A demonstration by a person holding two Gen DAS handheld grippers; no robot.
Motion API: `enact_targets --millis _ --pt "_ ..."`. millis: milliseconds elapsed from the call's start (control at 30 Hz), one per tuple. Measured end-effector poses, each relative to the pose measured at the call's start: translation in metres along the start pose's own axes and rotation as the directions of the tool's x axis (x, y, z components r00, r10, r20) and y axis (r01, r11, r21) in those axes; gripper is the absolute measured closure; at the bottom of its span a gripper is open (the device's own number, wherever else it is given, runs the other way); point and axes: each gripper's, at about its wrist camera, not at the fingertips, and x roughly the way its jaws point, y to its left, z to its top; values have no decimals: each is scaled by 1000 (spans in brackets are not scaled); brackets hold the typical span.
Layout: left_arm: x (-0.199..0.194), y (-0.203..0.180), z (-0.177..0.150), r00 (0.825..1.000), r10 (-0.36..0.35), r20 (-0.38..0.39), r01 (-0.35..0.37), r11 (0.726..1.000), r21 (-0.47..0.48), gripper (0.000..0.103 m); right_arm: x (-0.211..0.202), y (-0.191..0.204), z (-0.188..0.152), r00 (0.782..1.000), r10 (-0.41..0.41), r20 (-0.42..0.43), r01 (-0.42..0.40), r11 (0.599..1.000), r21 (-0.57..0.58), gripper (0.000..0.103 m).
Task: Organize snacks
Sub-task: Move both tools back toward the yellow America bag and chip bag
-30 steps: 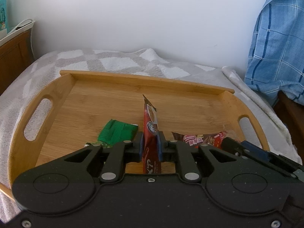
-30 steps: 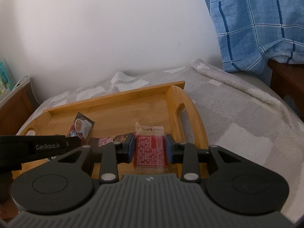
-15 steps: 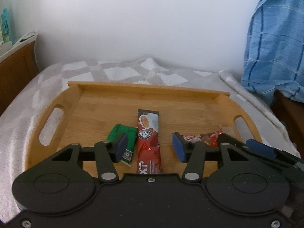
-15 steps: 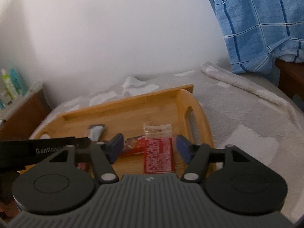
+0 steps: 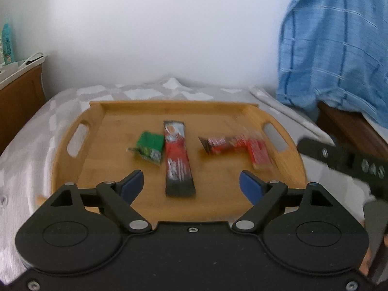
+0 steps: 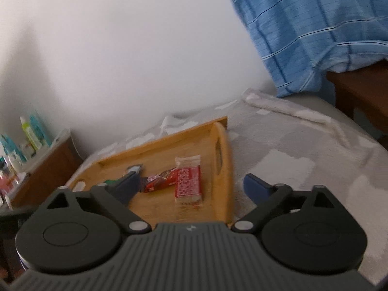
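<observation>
A wooden tray (image 5: 72,167) with cut-out handles lies on a grey-and-white blanket. On it lie a green packet (image 5: 149,146), a long red-and-black sachet (image 5: 178,160), a dark red bar wrapper (image 5: 222,144) and a red-patterned packet (image 5: 259,154). My left gripper (image 5: 191,185) is open and empty, above the tray's near edge, with the long sachet between its fingers' lines. My right gripper (image 6: 194,184) is open and empty, raised over the tray's right end (image 6: 226,169). The red-patterned packet (image 6: 188,184) and bar wrapper (image 6: 161,179) show below it.
A blue checked cloth (image 5: 337,55) hangs at the right over dark wooden furniture (image 5: 351,131). A wooden cabinet (image 6: 46,169) with bottles (image 6: 31,133) stands at the left. A white wall is behind. The right gripper's body (image 5: 344,162) crosses the left view's right edge.
Both grippers opened and let go of their packets: the long sachet and the red-patterned packet now lie flat on the tray. Both grippers drew back and up.
</observation>
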Motion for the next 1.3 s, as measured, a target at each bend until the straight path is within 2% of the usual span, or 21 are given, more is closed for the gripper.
enact_targets --millis 167,467,667,800,900,1133,1300 --pt "-23 -6 -29 1000 -23 1 23 1000 15 16 -14 -2 -11 1000 -28 -4 28 999 -31 0" --pt "-57 -20 -69 999 -50 11 49 997 63 16 -53 11 -39 997 -81 -13 78 985 -153 0" --pt "-71 -25 -89 997 -79 -20 80 996 43 30 -73 8 -47 999 -50 4 50 995 -87 0" --pt "-78 -30 -98 996 -88 -26 88 995 36 42 -71 10 -48 998 -66 0 65 993 -101 0" --pt "-79 -35 -103 994 -102 -34 103 995 17 44 -66 10 -48 997 -78 -11 76 992 -103 0" --pt "-68 -46 -109 999 -42 -28 43 999 23 42 -56 8 -49 995 -77 -58 72 994 -87 0" --pt "-62 -50 -110 1000 -12 -20 13 1000 17 39 -48 15 -54 992 -86 -88 74 988 -136 0"
